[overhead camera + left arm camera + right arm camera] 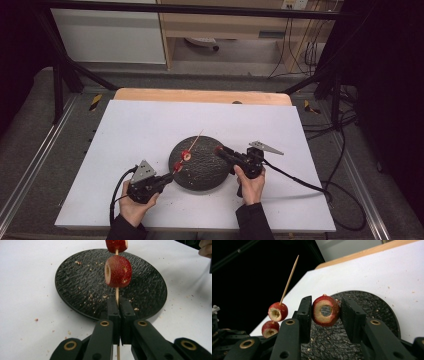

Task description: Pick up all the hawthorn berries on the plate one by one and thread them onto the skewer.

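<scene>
My left hand-held gripper is clamped shut on a thin wooden skewer, which carries two cored red fruit pieces and slants up over the round black textured plate. My right hand-held gripper pinches a third cored red fruit piece between its pads, hole facing the camera, held above the plate's right side and apart from the skewer's tip. The plate sits on the white tabletop, with crumbs scattered on both.
</scene>
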